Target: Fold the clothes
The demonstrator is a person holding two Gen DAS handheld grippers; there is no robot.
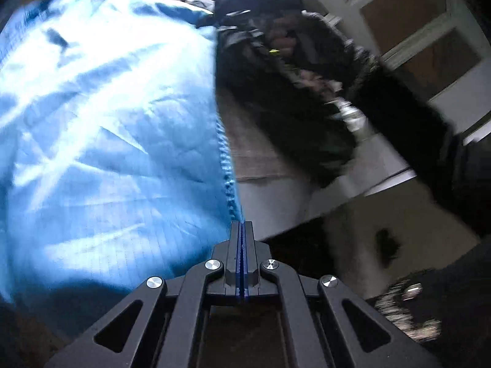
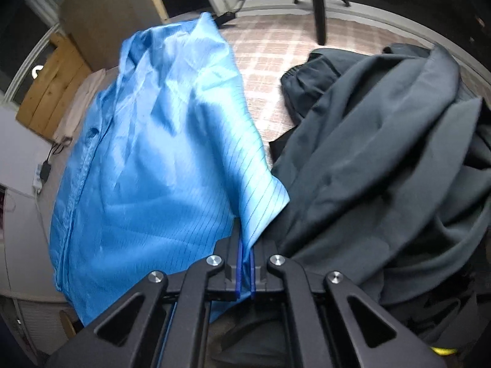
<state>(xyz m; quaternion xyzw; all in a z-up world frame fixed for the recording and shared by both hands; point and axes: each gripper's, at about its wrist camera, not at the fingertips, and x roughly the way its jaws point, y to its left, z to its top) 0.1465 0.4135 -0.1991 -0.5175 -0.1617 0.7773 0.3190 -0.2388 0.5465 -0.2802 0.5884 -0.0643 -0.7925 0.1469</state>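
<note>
Tongs (image 1: pixel 242 225) (image 2: pixel 245 242) both angled down, pinching blue garment (image 2: pixel 159 153) edges.

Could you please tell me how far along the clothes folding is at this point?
Early on. Done: nothing looks neatly folded yet. In hand: both the left gripper and the right gripper are shut on edges of the blue garment, which hangs creased between them. Left: the blue garment still needs its folds, and the dark grey garment lies in a rumpled heap beside it on the checked surface, untouched.
</note>
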